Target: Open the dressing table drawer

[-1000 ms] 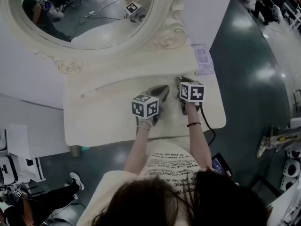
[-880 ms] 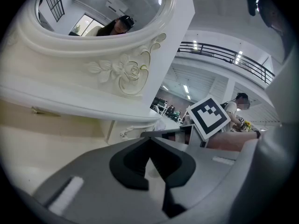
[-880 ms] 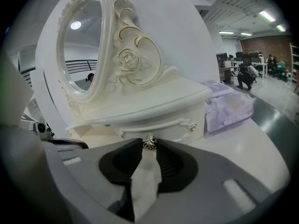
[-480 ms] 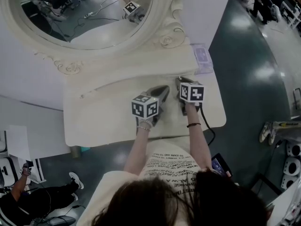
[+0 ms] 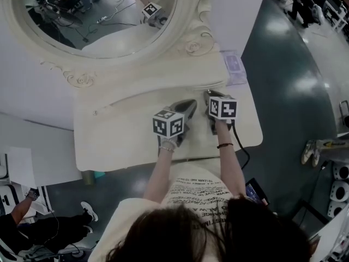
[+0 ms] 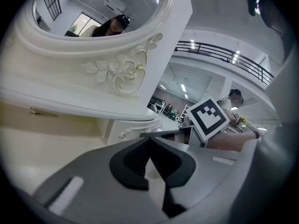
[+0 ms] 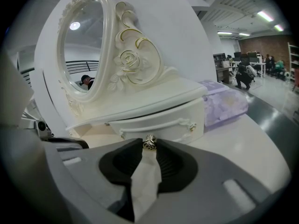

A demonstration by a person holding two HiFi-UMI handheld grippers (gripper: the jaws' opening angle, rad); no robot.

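Seen from the head, both tools lie over the right half of the cream bench (image 5: 114, 141), in front of the oval mirror (image 5: 98, 15). The left tool (image 5: 191, 102) sits just left of the right tool (image 5: 210, 93). From up there the raised shelf (image 5: 163, 75) under the mirror covers the drawer, so the grip cannot be made out. The right gripper view fills that in: the small cream drawer (image 7: 159, 123) sits under the shelf at the far right of the bench. The right tool's two tips are pinched on the little metal knob (image 7: 149, 143) at the middle of the drawer front. A purple patterned tissue pack (image 7: 224, 104) lies just to the right of the drawer. The left gripper view shows what the head view hides about the left tool: its tips meet with nothing between them, and it points along the bench toward the shelf. The right tool's marker cube (image 6: 209, 117) shows close on its right.
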